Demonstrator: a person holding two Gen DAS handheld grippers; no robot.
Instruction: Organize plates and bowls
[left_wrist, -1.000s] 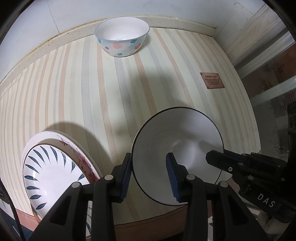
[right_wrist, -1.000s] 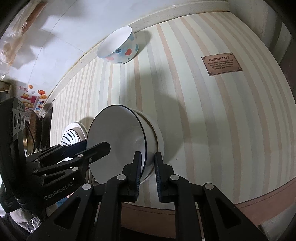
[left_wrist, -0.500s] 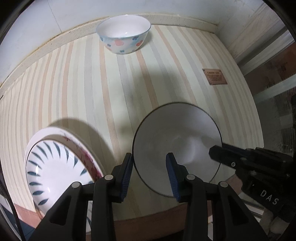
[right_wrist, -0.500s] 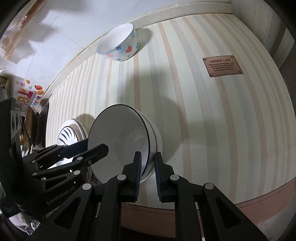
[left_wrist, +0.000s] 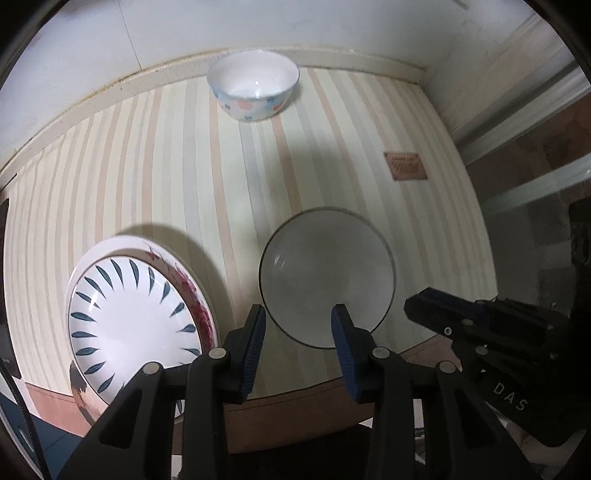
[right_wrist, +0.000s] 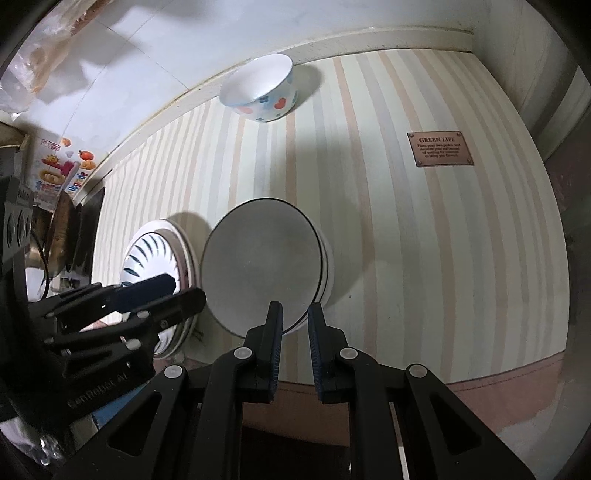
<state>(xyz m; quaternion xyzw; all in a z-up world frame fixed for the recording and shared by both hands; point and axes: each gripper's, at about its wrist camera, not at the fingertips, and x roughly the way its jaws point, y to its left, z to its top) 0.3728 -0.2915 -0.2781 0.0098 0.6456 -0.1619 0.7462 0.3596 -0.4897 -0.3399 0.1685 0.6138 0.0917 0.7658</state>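
The table (left_wrist: 155, 177) wears a cloth of pale cream, peach and grey stripes that run away from the cameras toward a white wall (left_wrist: 332, 26), where a cream ledge follows the table's far edge. A reddish-brown border shows along the near edge of the cloth, and a small brown plaque (right_wrist: 440, 148) reading "GREEN LIFE" lies flat on the stripes toward the right side. Against the ledge at the back stands a white bowl with hearts (left_wrist: 253, 89) in red and blue on its outside, upright and well apart from everything else. Near the front edge sits the white bowl with a thin dark rim (left_wrist: 327, 277), resting on the cloth; in the right wrist view it appears to sit nested in another bowl of the same kind, though the blur makes this hard to confirm. To its left, just beside it, a plate with dark blue leaf strokes (left_wrist: 133, 325) lies on top of a plate with a red floral edge (left_wrist: 192, 291), the stack overhanging the table's front. The left claw (left_wrist: 298, 347) has its blue pads apart, hovering above the dark-rimmed bowl's near side without gripping it. The right claw (right_wrist: 295, 334) is slightly open, a narrow gap between its pads, straddling that bowl's near rim. At far left, colourful fruit stickers (right_wrist: 62, 170) show on a surface beside dark clutter.
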